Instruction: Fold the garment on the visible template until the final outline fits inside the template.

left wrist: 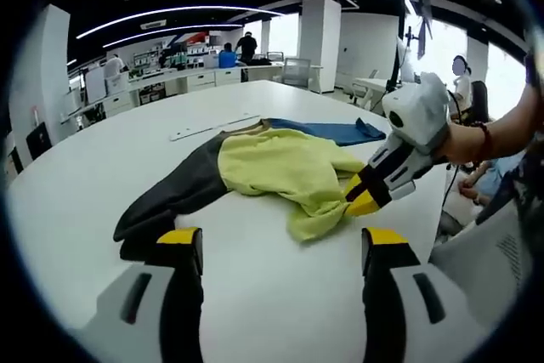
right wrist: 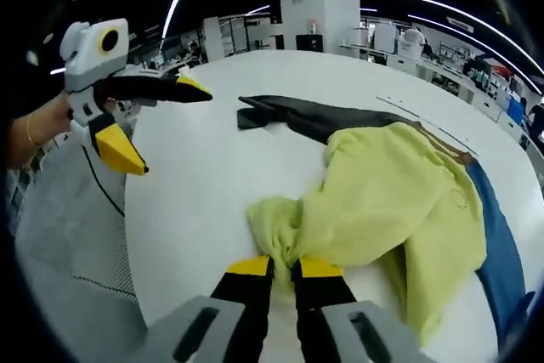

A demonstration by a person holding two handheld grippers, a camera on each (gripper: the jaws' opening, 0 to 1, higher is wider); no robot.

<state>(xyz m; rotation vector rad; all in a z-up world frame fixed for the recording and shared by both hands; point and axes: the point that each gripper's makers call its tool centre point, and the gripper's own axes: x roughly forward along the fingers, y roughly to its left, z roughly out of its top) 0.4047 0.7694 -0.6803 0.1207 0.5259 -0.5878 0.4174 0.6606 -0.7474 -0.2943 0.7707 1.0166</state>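
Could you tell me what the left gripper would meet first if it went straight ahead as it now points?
Probably bare table, then the yellow garment; the open left gripper hovers short of it, though depth is unclear.

Illumination is bright and even, supplied by ceiling light strips (left wrist: 161,13) and daylight from windows (left wrist: 442,44) beyond the far edge of the table (left wrist: 76,184). The white tabletop shows mild glare. Shadows beneath my jaws are soft. Fisheye distortion bends straight lines toward both views' edges. The distant background is slightly soft.
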